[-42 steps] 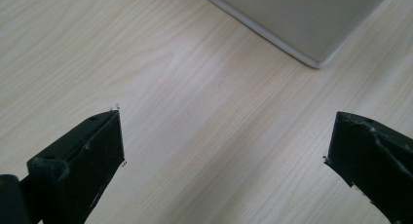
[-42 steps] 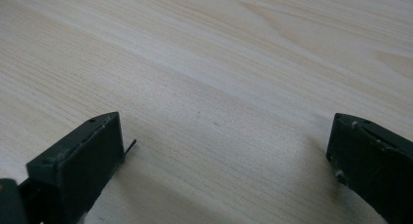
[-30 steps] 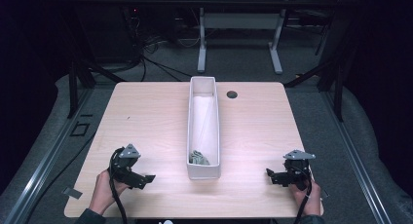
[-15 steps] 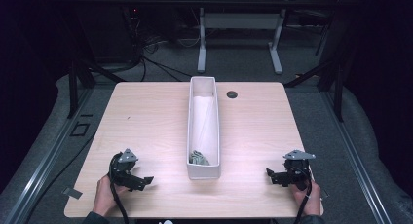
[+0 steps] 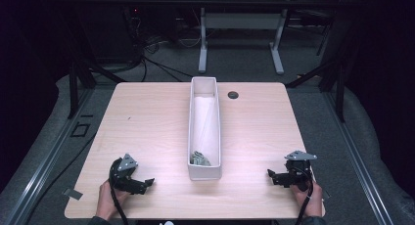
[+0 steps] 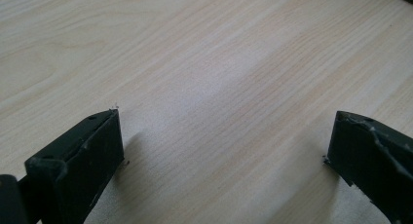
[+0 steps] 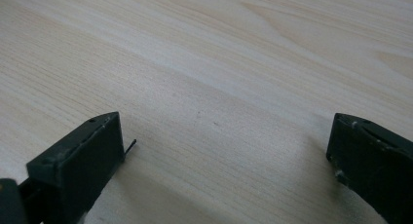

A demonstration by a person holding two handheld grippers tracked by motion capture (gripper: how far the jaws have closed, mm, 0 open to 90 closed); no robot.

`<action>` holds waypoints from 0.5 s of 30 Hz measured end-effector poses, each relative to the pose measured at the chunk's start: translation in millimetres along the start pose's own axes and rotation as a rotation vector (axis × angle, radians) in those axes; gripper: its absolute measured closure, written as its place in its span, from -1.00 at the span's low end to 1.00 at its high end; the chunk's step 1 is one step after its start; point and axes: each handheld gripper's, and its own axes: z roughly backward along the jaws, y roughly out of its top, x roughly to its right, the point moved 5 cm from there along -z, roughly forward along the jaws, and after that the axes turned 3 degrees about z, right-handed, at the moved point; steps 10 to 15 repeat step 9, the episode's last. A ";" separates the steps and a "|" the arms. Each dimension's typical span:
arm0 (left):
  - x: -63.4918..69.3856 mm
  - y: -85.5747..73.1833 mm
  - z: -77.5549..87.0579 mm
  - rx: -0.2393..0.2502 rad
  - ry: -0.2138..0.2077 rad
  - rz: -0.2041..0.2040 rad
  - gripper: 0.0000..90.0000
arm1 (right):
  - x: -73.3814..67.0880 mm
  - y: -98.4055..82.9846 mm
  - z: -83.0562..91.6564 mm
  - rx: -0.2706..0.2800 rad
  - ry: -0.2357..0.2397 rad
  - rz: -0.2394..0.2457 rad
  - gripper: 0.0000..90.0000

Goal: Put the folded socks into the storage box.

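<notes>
Both my claws wide, empty: left gripper at 7 o'clock, right gripper at 5, flanking long white plastic bin on pale wood table. Advice: approach grey crumpled item from above.

- High view: tabletop evenly and brightly lit from above; surrounding room dim, near black at both sides.
- Picture soft, low in detail.
- Gripper views: wood grain sharp; near black jaws slightly blurred, casting soft shadows; faint pale sheen mid-frame.
</notes>
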 end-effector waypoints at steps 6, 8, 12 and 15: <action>-0.7 0.7 -0.7 0.001 -0.004 -0.003 -1.00 | -0.1 0.0 0.0 -0.001 -0.001 0.000 -1.00; -0.7 0.7 -0.7 0.001 -0.004 -0.003 -1.00 | 0.0 0.0 0.0 -0.001 -0.001 0.000 -1.00; -0.7 0.7 -0.7 0.001 -0.004 -0.003 -1.00 | 0.0 0.0 0.0 0.000 0.000 0.000 -1.00; -0.7 0.7 -0.7 0.001 -0.004 -0.003 -1.00 | 0.0 0.0 0.0 0.000 0.000 0.000 -1.00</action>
